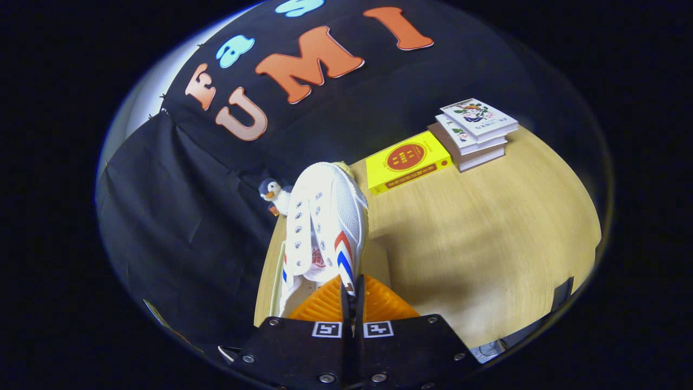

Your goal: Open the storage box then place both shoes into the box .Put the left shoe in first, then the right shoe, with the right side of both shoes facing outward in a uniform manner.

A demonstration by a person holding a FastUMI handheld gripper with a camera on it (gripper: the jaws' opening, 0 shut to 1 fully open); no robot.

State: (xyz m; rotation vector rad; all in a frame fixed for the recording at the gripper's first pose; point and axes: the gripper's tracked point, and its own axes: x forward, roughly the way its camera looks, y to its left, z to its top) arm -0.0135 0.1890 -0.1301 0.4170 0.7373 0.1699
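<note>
Holding: the gripper (352,295) has its 2 fingers pinched nearly together on the side wall of the white canvas shoe with red and blue stripes (325,227), lifted above the table.
Risk: the thin edge grip may let the shoe swing or slip, spoiling its facing.
Surface: pale wooden table (487,244).
Objects: stack of white books (476,132), yellow book (406,160), small penguin toy (273,195).
</note>
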